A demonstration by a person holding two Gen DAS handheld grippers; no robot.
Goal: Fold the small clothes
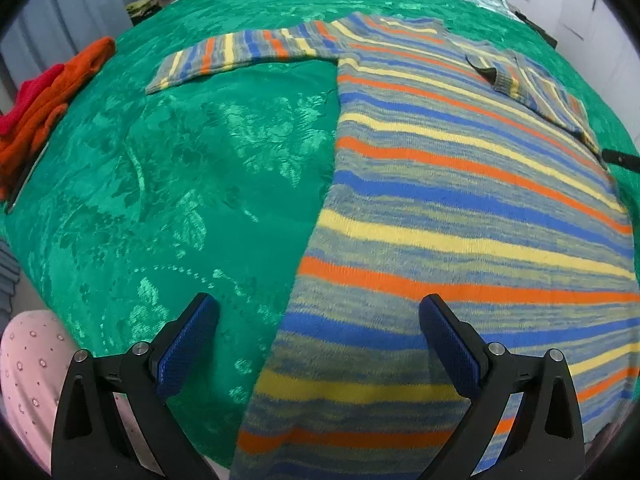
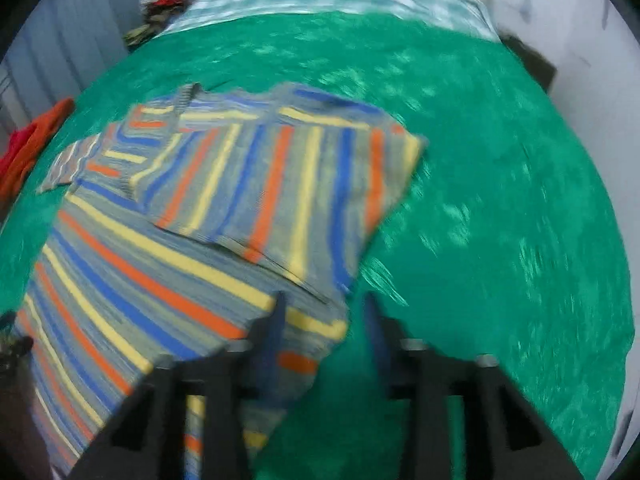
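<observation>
- Green patterned bedspread (image 1: pixel 168 184) fills both views; the striped sweater (image 1: pixel 460 208) lies flat on it, one sleeve folded across its body.
- Left gripper (image 1: pixel 318 340) points steeply down over the sweater's side edge, jaws wide apart, empty.
- Right gripper (image 2: pixel 322 320), blurred, tilts down at the sweater's other edge, jaws parted, clamping nothing.

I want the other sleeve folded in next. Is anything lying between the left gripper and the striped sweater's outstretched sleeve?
Nothing visible does. Between the open left gripper and the striped knit sweater's outstretched sleeve lies only bare green patterned bedspread. The orange clothes sit off at the bed's left edge.
</observation>
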